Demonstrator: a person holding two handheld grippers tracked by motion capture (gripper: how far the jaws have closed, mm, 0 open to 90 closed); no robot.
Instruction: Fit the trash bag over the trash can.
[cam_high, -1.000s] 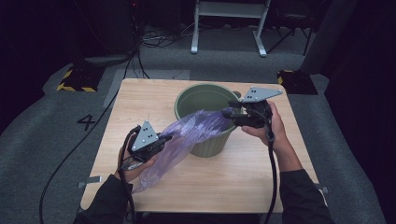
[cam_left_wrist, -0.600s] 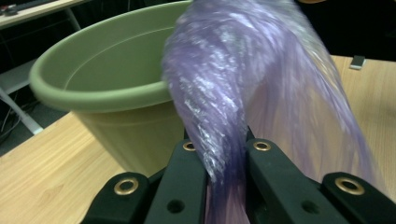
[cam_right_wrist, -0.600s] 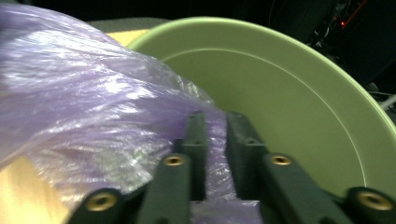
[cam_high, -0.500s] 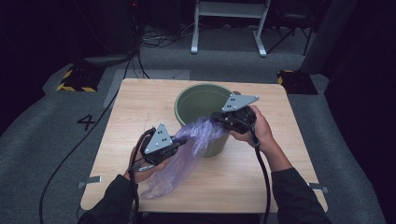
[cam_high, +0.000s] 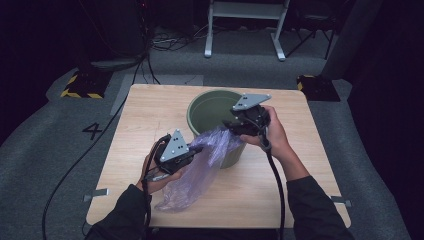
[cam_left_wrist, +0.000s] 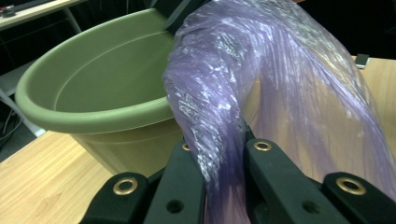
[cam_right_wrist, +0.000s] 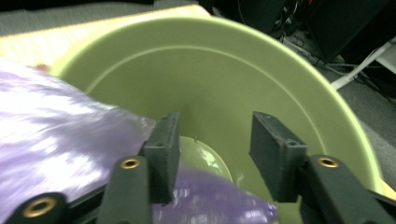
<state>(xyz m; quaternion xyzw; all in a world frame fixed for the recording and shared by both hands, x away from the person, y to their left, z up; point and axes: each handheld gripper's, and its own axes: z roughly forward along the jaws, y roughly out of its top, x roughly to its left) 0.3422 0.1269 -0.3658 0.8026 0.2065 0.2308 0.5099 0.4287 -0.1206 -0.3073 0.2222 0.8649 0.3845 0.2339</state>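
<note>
A crinkled purple plastic bag (cam_high: 192, 177) runs from the table up to the near rim of a green pot (cam_high: 210, 107). My left gripper (cam_high: 200, 148) is shut on the bag; in the left gripper view the film (cam_left_wrist: 261, 70) is pinched between the jaws (cam_left_wrist: 219, 144), with the pot (cam_left_wrist: 93, 84) just behind. My right gripper (cam_high: 227, 125) hovers over the pot's near rim. Its jaws (cam_right_wrist: 215, 140) have just been opening and stand apart over the pot's inside (cam_right_wrist: 224, 65). The bag (cam_right_wrist: 60, 130) lies beside and under the left jaw, not pinched.
The pot stands at the back middle of a wooden table (cam_high: 145, 110). Around it are grey carpet with a number marker (cam_high: 92, 131), a yellow-striped block (cam_high: 80, 85), a black box (cam_high: 317, 87), floor cables and a white stand (cam_high: 245, 30) behind.
The left gripper has moved right toward the pot with the bag. The right gripper has shifted left along the pot's near rim, so both hands are closer together.
</note>
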